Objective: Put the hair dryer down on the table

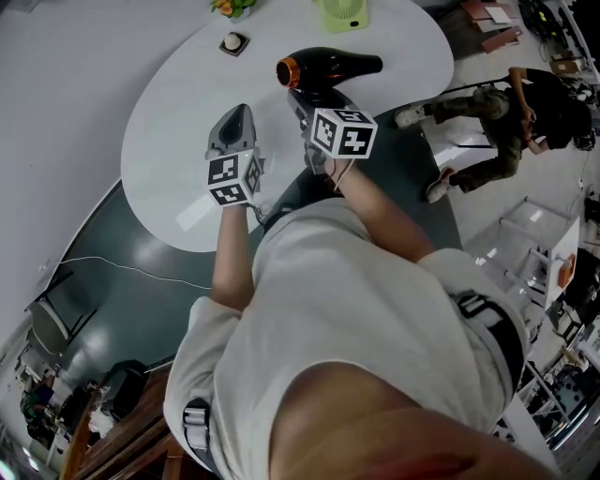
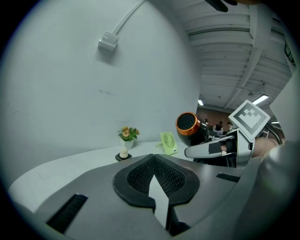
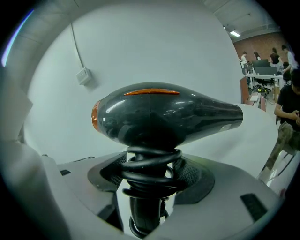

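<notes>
Gently, the right gripper (image 3: 150, 180), jaws pinching the hair dryer (image 3: 159, 115) handle between them, should lower it onto the table (image 1: 178, 131); the left gripper (image 2: 154, 180) has its jaws pressed together.

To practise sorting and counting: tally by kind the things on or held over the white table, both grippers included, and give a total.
hair dryer: 1
green fan: 1
flower vase: 1
grippers: 2, the left gripper and the right gripper, which holds the hair dryer
Total: 5
</notes>
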Action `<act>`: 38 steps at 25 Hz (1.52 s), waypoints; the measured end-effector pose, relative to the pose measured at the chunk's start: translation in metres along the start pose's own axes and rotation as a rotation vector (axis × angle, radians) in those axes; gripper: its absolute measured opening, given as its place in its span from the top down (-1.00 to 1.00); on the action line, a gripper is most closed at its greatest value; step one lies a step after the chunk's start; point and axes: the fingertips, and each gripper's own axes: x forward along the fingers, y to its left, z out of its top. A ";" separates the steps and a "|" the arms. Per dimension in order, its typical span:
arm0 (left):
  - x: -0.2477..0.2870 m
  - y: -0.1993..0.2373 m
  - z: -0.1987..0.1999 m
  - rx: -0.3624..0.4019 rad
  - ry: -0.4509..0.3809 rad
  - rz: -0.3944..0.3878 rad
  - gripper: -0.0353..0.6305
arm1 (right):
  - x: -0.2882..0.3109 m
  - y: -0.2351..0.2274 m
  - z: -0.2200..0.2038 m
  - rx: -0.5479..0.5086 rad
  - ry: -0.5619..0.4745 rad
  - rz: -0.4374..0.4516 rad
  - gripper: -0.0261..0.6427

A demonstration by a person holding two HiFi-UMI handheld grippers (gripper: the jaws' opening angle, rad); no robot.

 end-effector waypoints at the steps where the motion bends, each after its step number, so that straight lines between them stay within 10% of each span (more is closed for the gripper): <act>1: 0.003 0.001 0.000 -0.001 0.004 0.001 0.84 | 0.004 -0.003 -0.001 0.010 0.008 -0.006 0.04; 38: 0.089 0.016 -0.026 -0.051 0.168 0.019 0.84 | 0.095 -0.070 -0.011 0.125 0.208 -0.079 0.04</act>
